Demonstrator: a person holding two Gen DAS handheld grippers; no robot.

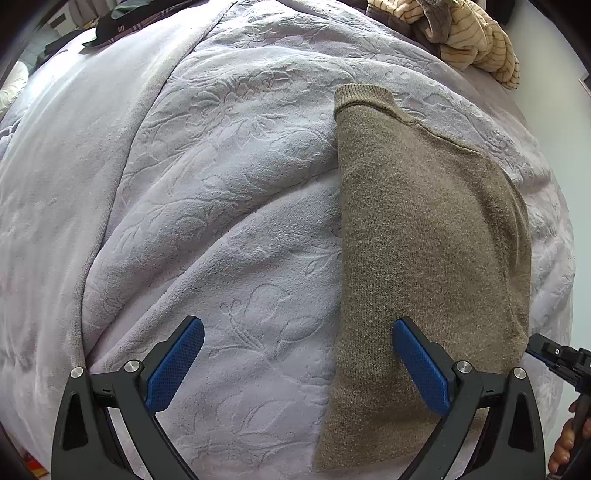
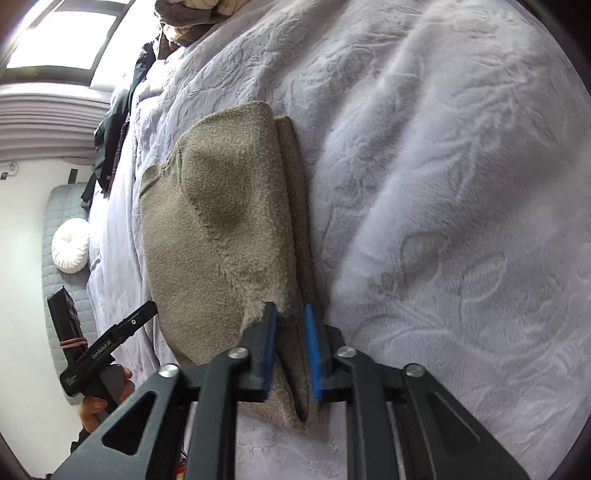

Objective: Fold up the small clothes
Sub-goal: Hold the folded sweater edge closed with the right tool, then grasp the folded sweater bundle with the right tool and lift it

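- The lilac blanket (image 1: pixel 184 221) fills both of your views; one brown sweater (image 1: pixel 424 258) lies on it, folded into a long narrow strip.
- Your left view looks almost straight down: the strip runs from near your grippers away up the picture, with its ribbed band at the far end. Beyond it sits one heap of striped clothes (image 1: pixel 476 40), which the right view shows only in part.
- Your right view alone shows the strip's layered long edge, a round white cushion (image 2: pixel 71 245) on a grey quilted seat, and a window (image 2: pixel 66 33).
- Left gripper (image 1: pixel 297 332): jaws wide apart, empty, one finger over the blanket, the other over the sweater's near end.
- Right gripper (image 2: pixel 290 317): jaws narrowly apart, straddling the sweater's near edge; a gap shows beside each pad (image 2: pixel 314 350), so nothing is clamped.
- Each view catches the other gripper at its edge.
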